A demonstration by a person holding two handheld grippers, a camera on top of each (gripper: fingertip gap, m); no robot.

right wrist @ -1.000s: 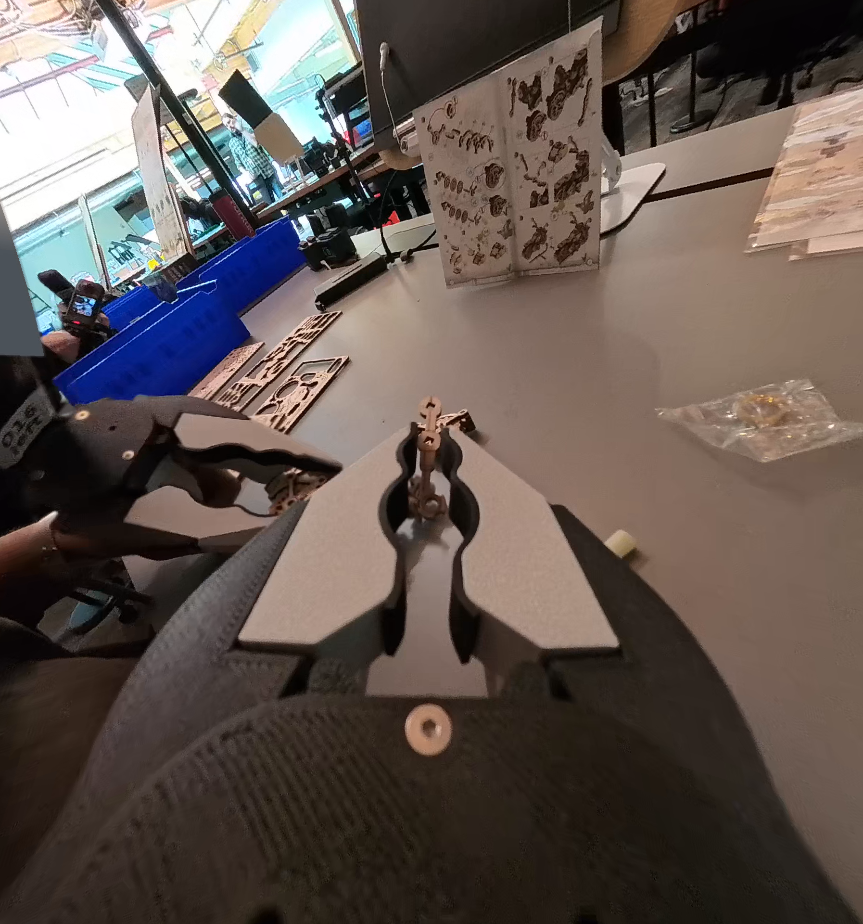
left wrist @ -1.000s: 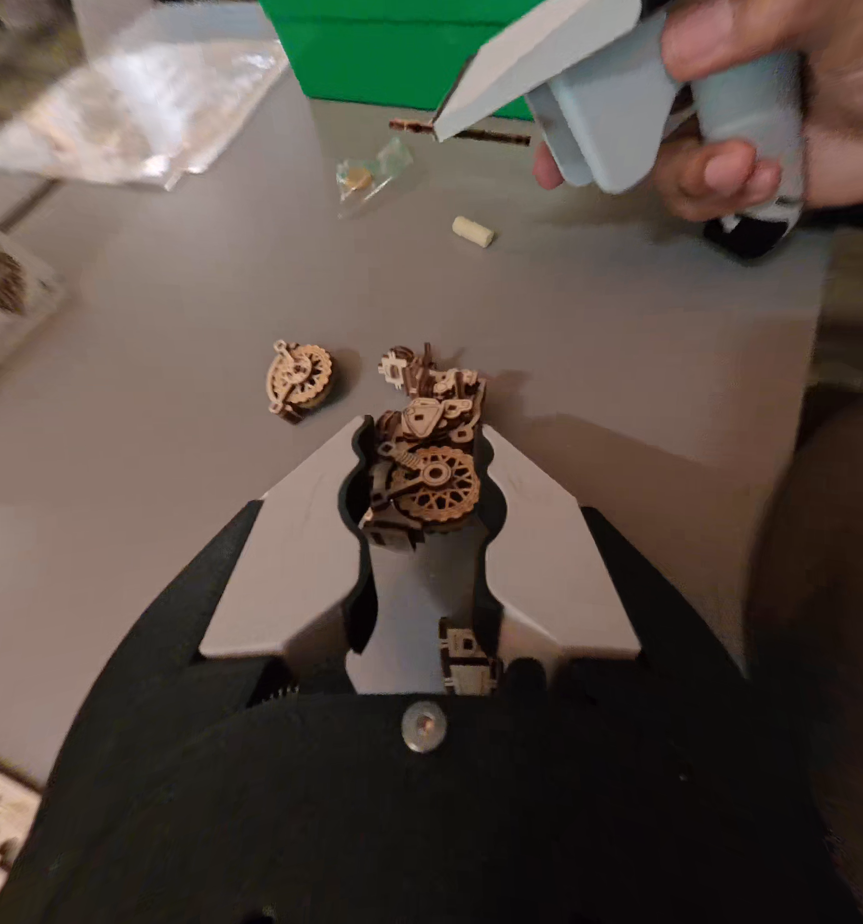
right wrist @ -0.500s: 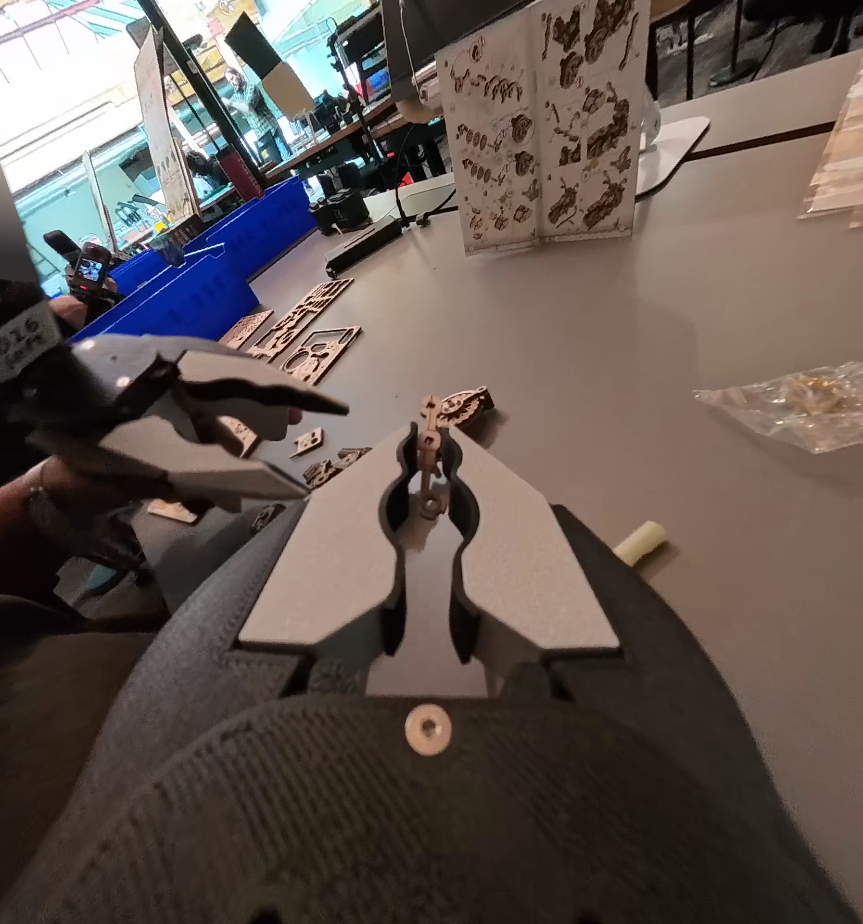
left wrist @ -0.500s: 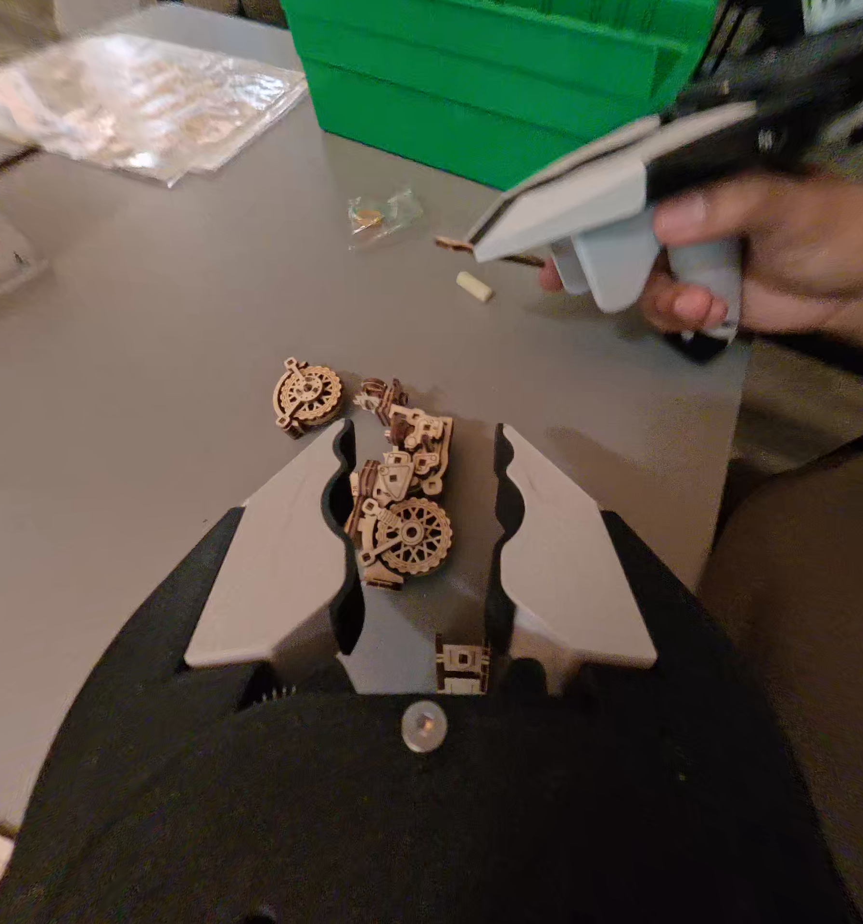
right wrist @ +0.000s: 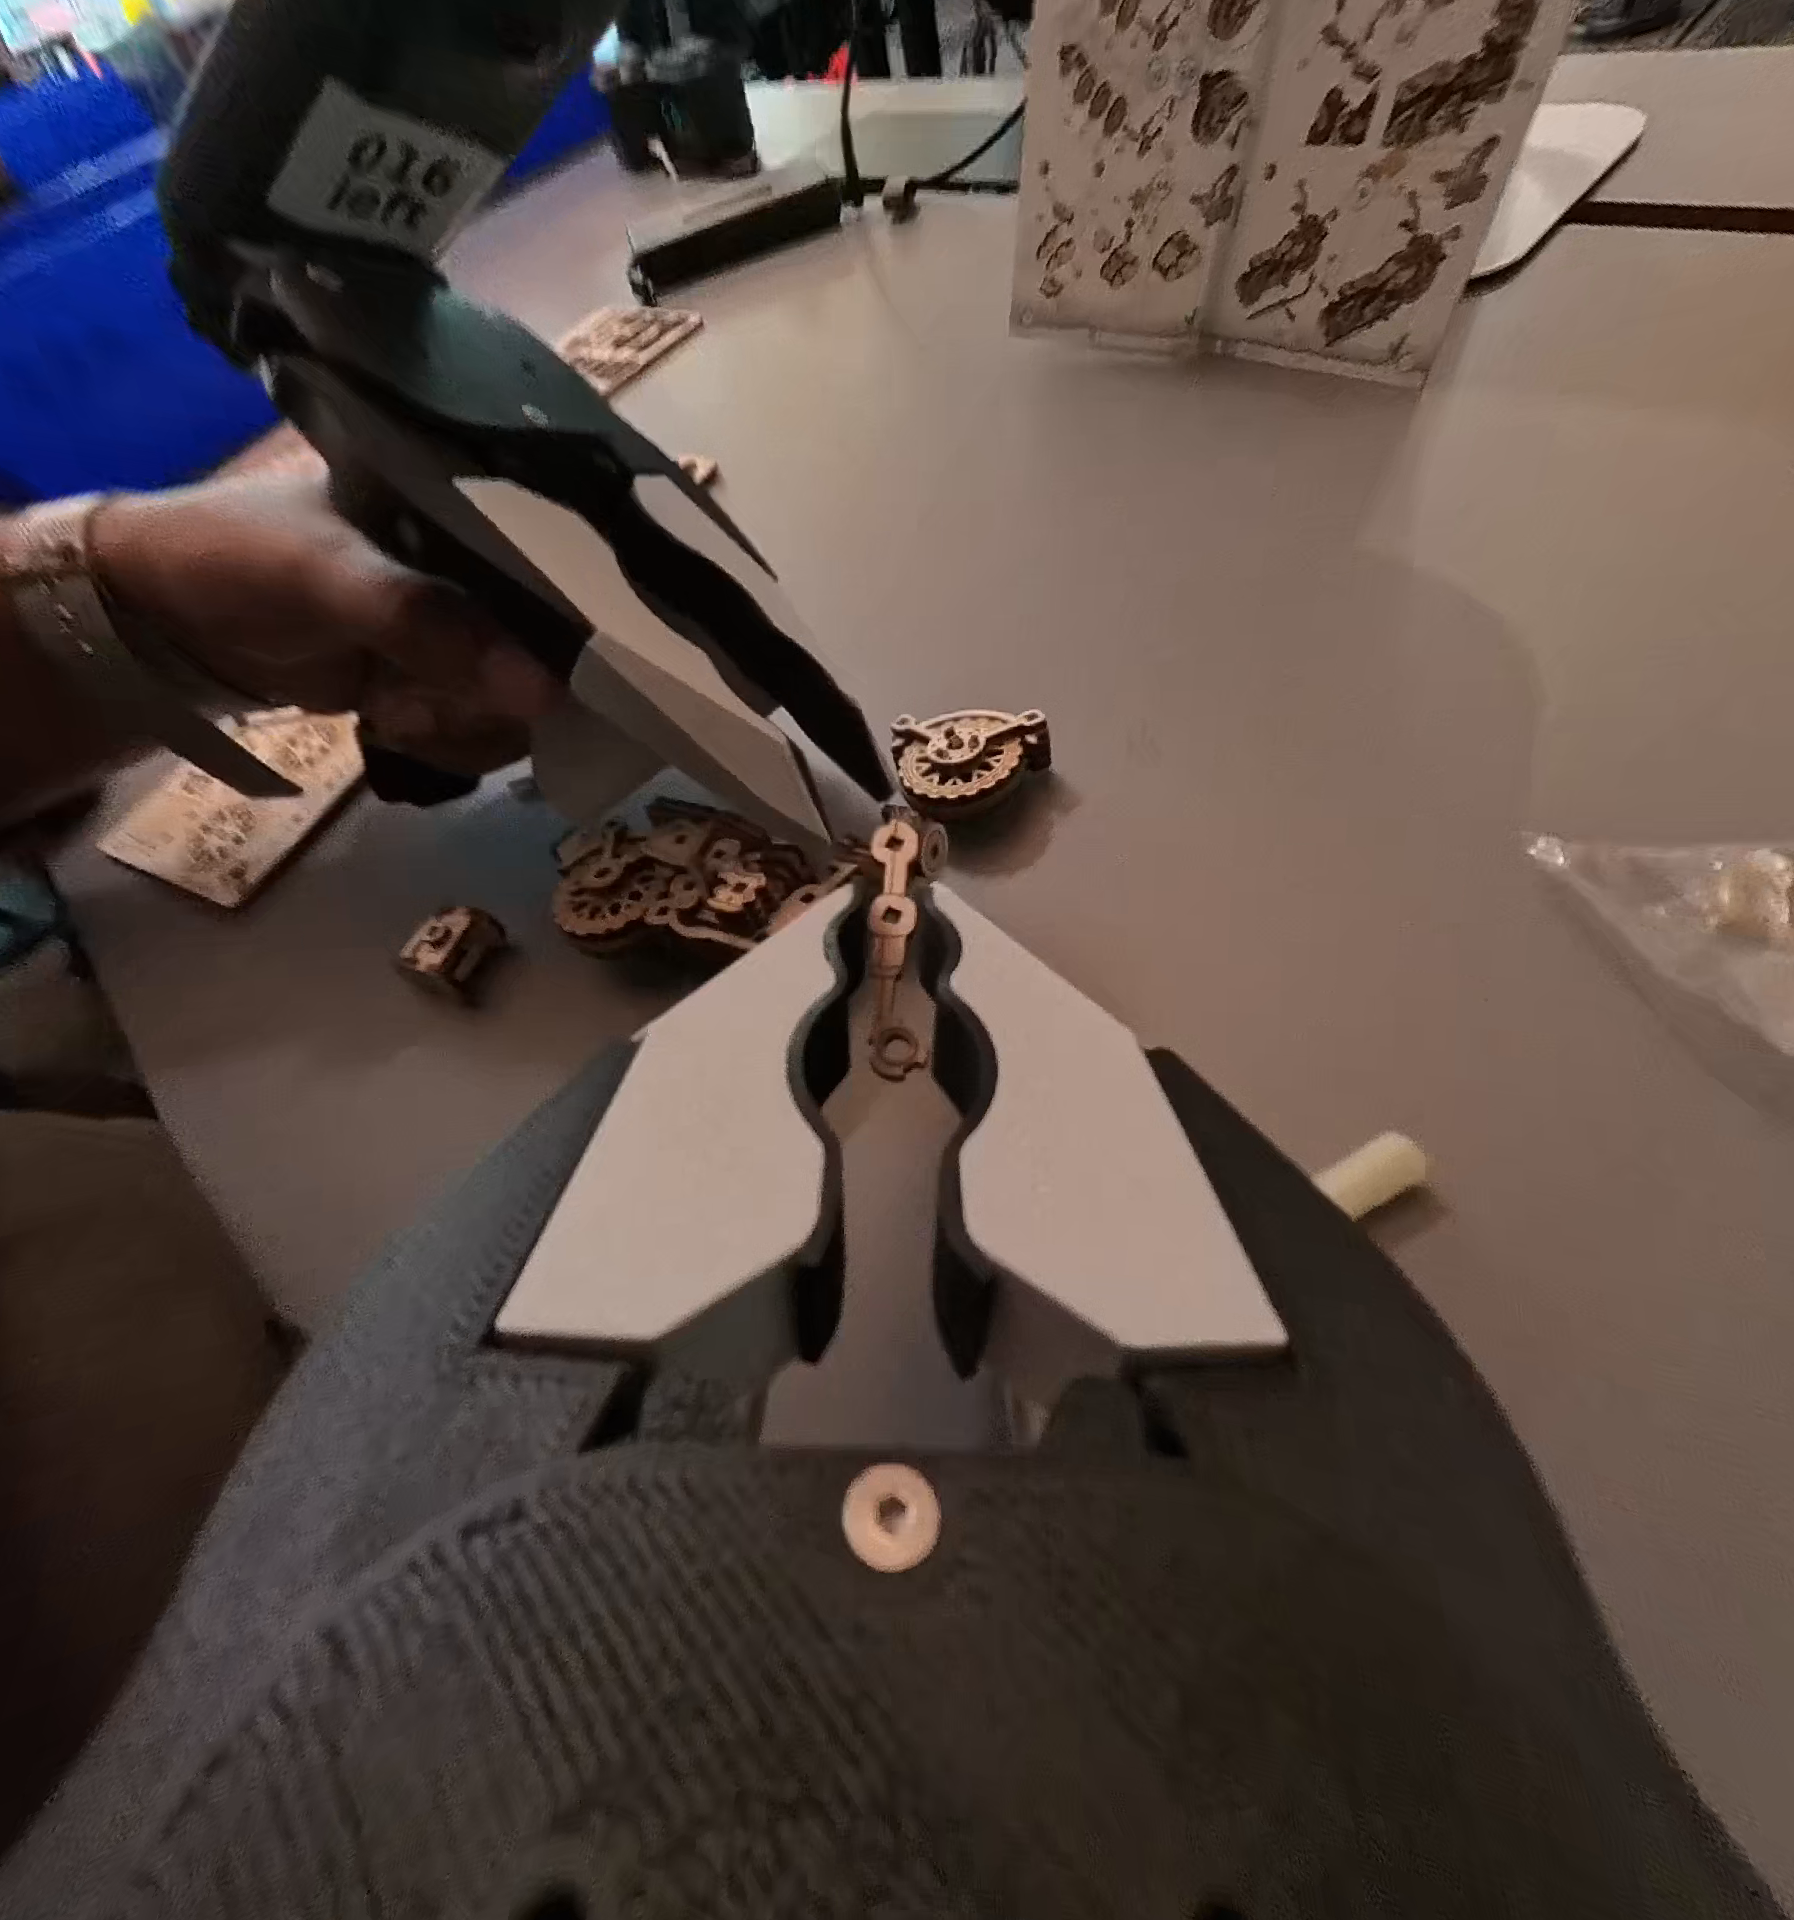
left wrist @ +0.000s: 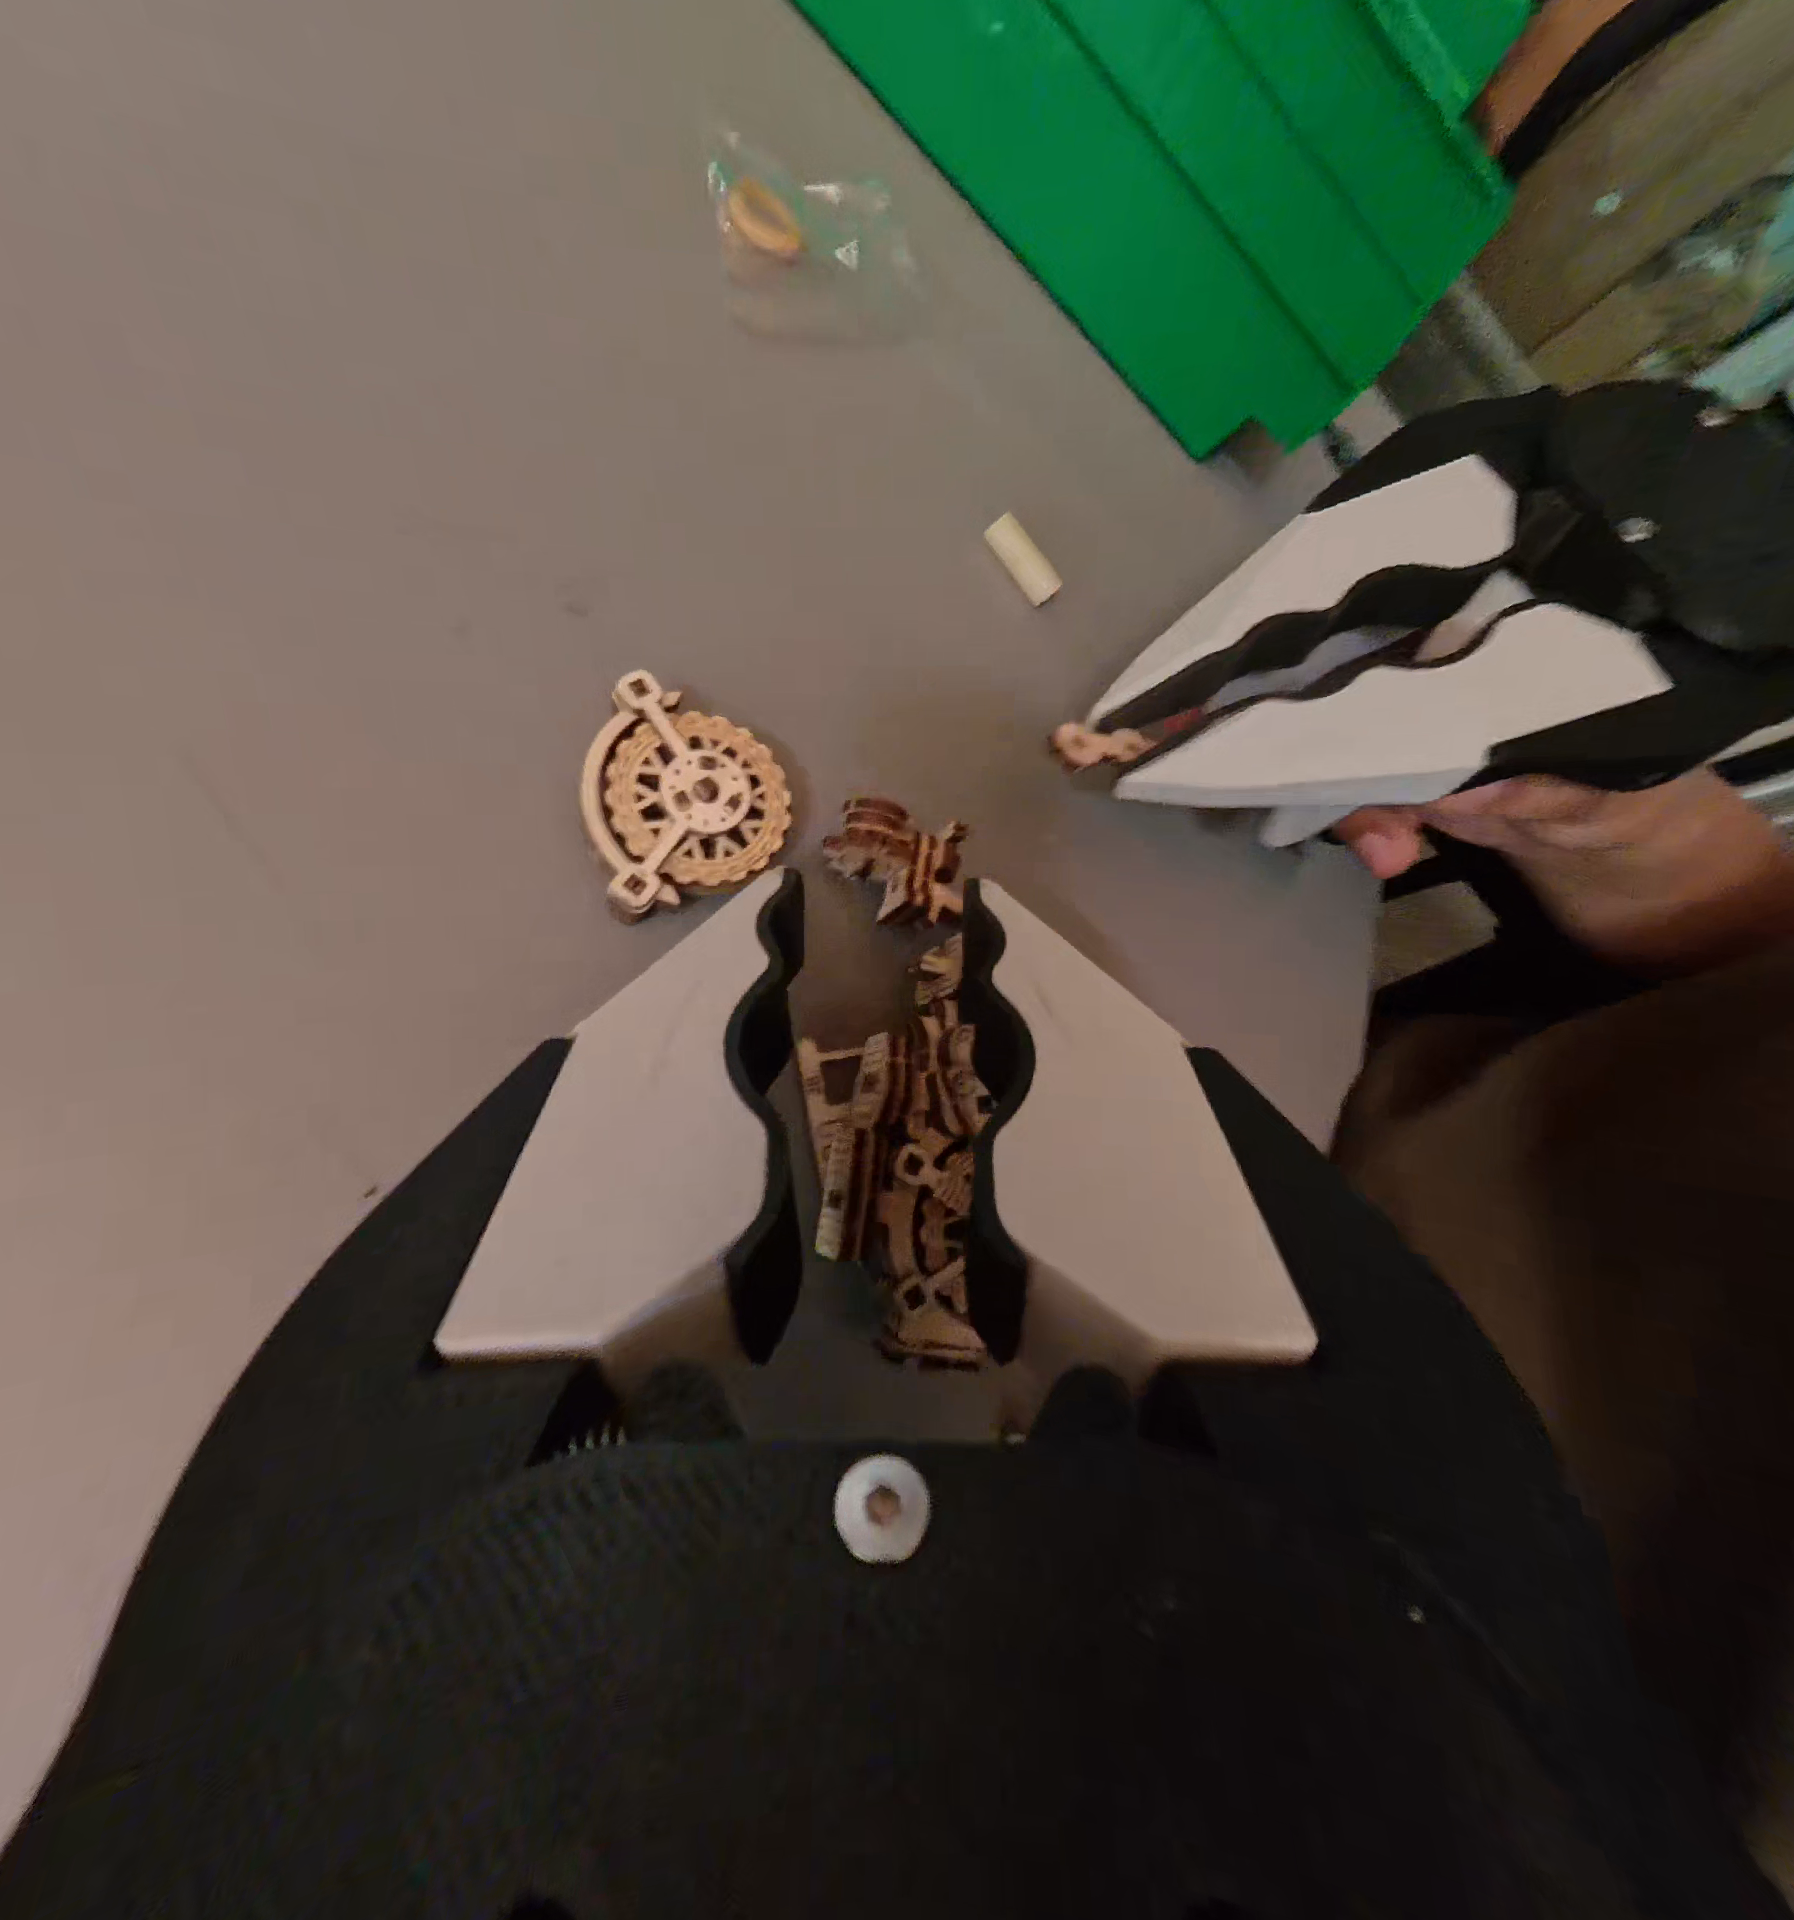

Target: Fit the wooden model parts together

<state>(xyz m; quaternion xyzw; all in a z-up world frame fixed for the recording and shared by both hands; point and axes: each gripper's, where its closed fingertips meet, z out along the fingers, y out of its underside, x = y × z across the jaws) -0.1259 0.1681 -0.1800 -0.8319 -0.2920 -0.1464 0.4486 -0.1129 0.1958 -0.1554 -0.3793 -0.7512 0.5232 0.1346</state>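
My left gripper [left wrist: 882, 894] is closed around the wooden gear assembly [left wrist: 903, 1153], which stands on edge between the pads at the table's near edge. It also shows in the right wrist view [right wrist: 664, 883] under the left gripper [right wrist: 862, 816]. My right gripper [right wrist: 893, 896] is shut on a thin wooden link piece [right wrist: 888, 935] whose end sticks out past the tips. In the left wrist view the right gripper [left wrist: 1106, 743] hovers just right of the assembly. A wooden wheel part [left wrist: 685, 795] lies flat to the left; it shows behind the link [right wrist: 971, 764].
A small loose wooden piece [left wrist: 898, 857] lies by my left fingertips, and a small block [right wrist: 451, 951] near the table edge. A cream cylinder [left wrist: 1023, 561], a plastic bag [left wrist: 799, 229] and a green bin [left wrist: 1132, 187] lie beyond. An instruction sheet [right wrist: 1277, 177] stands at the back. Some 5 cm of space lies between my two pairs of fingers.
My left gripper opened and let the assembly lie flat, then closed around it again with the assembly on edge. My right gripper came down close beside it with the link piece.
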